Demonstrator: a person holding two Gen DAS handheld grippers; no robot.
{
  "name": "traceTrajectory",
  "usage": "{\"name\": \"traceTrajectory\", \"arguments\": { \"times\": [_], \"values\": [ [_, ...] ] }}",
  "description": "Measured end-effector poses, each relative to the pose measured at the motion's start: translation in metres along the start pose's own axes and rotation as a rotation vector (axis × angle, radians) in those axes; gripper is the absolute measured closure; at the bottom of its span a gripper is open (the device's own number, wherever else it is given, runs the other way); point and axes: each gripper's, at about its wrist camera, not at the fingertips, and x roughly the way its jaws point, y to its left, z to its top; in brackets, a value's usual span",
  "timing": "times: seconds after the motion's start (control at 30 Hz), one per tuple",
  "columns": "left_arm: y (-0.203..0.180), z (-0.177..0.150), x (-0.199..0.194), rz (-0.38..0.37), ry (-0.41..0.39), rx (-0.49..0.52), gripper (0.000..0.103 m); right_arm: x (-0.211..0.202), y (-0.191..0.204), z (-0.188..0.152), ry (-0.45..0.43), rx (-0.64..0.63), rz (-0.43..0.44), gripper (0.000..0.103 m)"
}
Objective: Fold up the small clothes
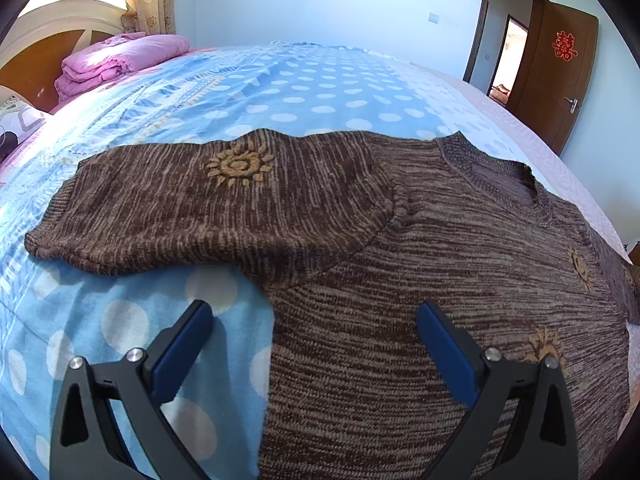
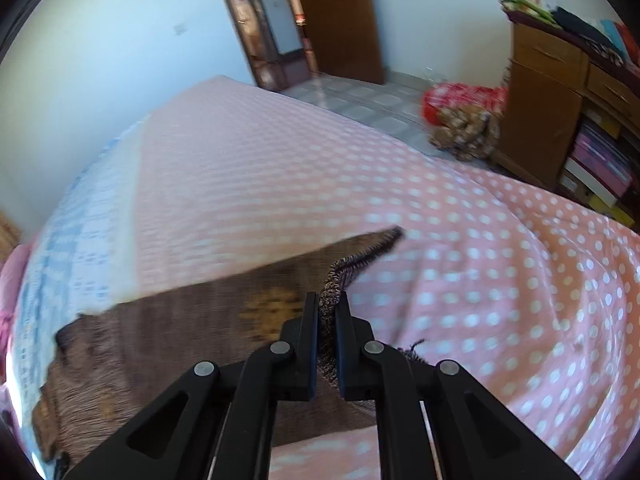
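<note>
Sweater [image 1: 420, 280] — brown, marled knit with yellow sun motifs — lies spread flat on the bed [image 1: 280, 88], over a blue sheet with white dots. In the left wrist view one sleeve [image 1: 180, 208] stretches out to the left, a sun motif on it, and the ribbed neckline [image 1: 492, 168] sits toward the far right. The left tool [image 1: 316, 320] hovers just above the garment's near side with its blue-padded jaws spread wide: the left finger is over the dotted sheet, the right finger over the knit body, and the sweater's side edge runs between them. Neither pad presses on the cloth.

In the right wrist view, which is blurred, the right tool [image 2: 327, 312] is clamped tight on a ribbed edge of the sweater [image 2: 160, 340]; a narrow pinch of knit stands up between the two pads, and the ribbed edge trails off beyond the fingertips. The rest of the garment lies to the left of this tool, on a pink sheet with white dots.

Folded purple bedding [image 1: 120, 60] rests near the headboard [image 1: 44, 40]. A brown door [image 2: 336, 16] stands open beyond the bed, and a wooden cabinet [image 2: 552, 100] is at the right.
</note>
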Motion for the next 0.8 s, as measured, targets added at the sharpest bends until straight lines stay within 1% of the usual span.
{"name": "traceTrajectory", "arguments": {
  "times": [0.13,0.27,0.3,0.37,0.47,0.57,0.63,0.67,0.7,0.8],
  "values": [
    [0.001,0.0,0.001,-0.007,-0.004,-0.004,0.0,-0.026,0.08,-0.012,-0.013,-0.1,0.141,0.096],
    [0.004,0.0,0.0,-0.024,-0.013,-0.013,0.0,-0.025,0.176,-0.051,0.026,-0.21,0.288,0.096],
    [0.005,0.0,0.0,-0.029,-0.014,-0.015,0.0,-0.023,0.196,-0.064,0.035,-0.233,0.306,0.096],
    [0.006,0.0,0.0,-0.037,-0.017,-0.02,0.0,-0.008,0.237,-0.093,0.05,-0.291,0.314,0.096],
    [0.005,0.0,0.001,-0.042,-0.019,-0.02,0.0,0.024,0.281,-0.131,0.087,-0.337,0.31,0.096],
    [0.006,0.0,0.001,-0.048,-0.021,-0.023,0.0,0.058,0.298,-0.166,0.094,-0.373,0.317,0.095],
    [0.006,0.0,0.002,-0.052,-0.022,-0.024,0.0,0.07,0.298,-0.176,0.121,-0.396,0.343,0.09],
    [0.006,0.0,0.002,-0.054,-0.023,-0.025,0.0,0.069,0.296,-0.177,0.138,-0.402,0.367,0.088],
    [0.007,0.0,0.002,-0.055,-0.023,-0.025,0.0,0.062,0.291,-0.177,0.133,-0.401,0.395,0.087],
    [0.007,0.0,0.002,-0.062,-0.025,-0.027,0.0,0.036,0.256,-0.158,0.097,-0.326,0.517,0.083]
  ]
}}
